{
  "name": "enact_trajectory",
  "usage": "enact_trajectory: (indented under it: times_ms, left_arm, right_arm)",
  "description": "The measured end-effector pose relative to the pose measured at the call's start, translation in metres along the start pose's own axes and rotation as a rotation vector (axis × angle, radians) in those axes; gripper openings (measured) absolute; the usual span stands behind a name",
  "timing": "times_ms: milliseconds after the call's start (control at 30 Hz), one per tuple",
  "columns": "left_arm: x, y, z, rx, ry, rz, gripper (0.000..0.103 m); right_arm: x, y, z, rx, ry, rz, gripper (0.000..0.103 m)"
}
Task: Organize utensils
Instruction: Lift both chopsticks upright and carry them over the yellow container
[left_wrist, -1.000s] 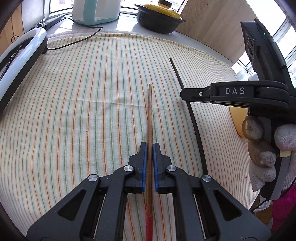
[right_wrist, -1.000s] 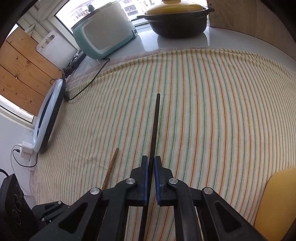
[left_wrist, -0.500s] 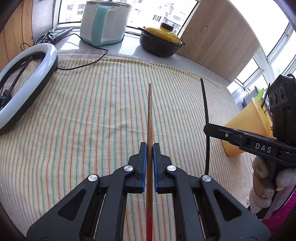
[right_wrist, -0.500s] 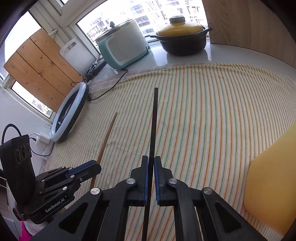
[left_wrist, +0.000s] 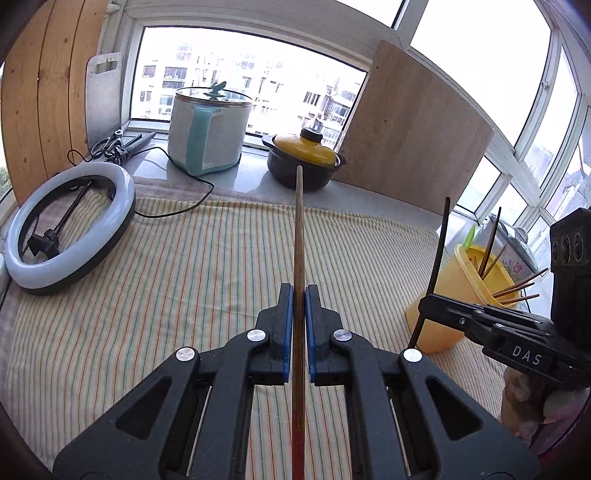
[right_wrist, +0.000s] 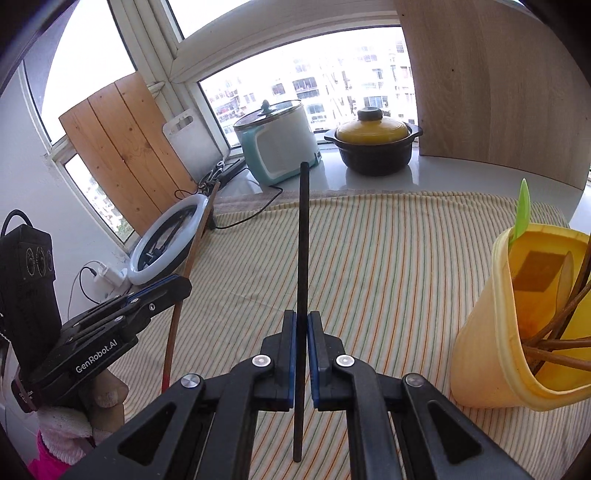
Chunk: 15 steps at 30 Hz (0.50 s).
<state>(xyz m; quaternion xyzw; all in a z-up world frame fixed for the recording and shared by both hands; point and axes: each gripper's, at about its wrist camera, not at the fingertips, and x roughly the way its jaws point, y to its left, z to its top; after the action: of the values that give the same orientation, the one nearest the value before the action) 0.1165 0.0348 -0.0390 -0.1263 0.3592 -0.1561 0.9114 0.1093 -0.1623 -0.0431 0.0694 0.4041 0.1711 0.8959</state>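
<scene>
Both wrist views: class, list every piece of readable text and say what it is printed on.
"DAS": on the side of the right tool, seen in the left wrist view.
"GenRobot.AI": on the side of the left tool, seen in the right wrist view.
Nothing else carries readable text.

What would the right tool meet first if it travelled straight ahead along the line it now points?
Probably the teal cooker on the sill: the right tool, shut on the black chopstick, points over the striped cloth toward it. Depth is unclear; the yellow cup sits off to the right.
</scene>
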Motion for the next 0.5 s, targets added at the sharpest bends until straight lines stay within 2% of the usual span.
enact_trajectory:
  times_ms: [233,500]
  left_arm:
    - [-0.01,-0.014,0.005,-0.007,-0.035,-0.033,0.005]
    - [-0.013,-0.037,0.02,0.016,-0.054,-0.087,0.005]
  right_arm:
    - [-0.043,0.005,-0.002,0.007,-0.129,-0.001,0.003]
    - [-0.085,0.007,0.012,-0.045,-0.214,-0.038,0.003]
